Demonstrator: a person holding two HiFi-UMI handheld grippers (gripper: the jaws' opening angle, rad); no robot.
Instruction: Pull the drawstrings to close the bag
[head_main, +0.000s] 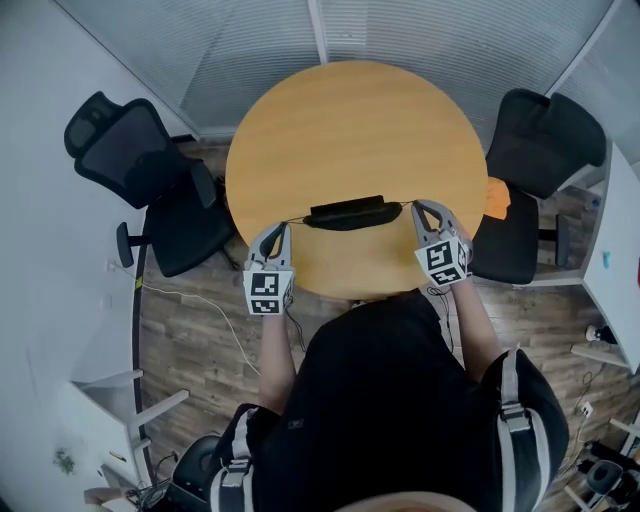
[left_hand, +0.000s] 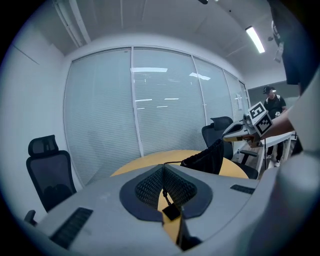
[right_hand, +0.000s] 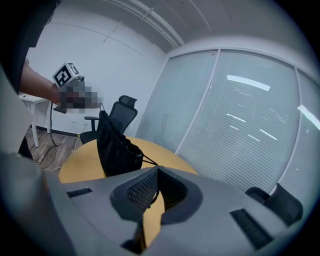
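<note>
A: Your left tool (head_main: 273, 232) is pinched together on the left drawstring (left_hand: 171, 163), and your right tool (head_main: 424, 208) is pinched together on the right drawstring (right_hand: 148, 161). The bag (head_main: 348, 213) sits on the tabletop (head_main: 340, 120) between them, nearer your edge than the far one.

B: That's where your trouble could start. Each cord is thin and only the pad tips have it. Pull hard and it may slide out through the pads, leaving the mouth slack.

A: On the left you have some insurance. A small dark end piece (left_hand: 170, 212) hangs just below the pads, and I'd guess it would catch if the cord slipped. On the right I can't make out any such stop, so that side looks likelier to let go.

B: Watch your balance too. Nothing pins the bag down, and it looks light. If one of your hands pulls harder, the whole bag may drag toward that tool instead of closing, and it could go off the near rim.

A: Mind your angle as well. Both cords run nearly level to your tools, so if you lift your hands you'd likely hoist the bag rather than cinch it.

B: I can't tell how far the mouth has gathered, so pull outward evenly and stop at firm resistance, or you may strain the cord channel
</note>
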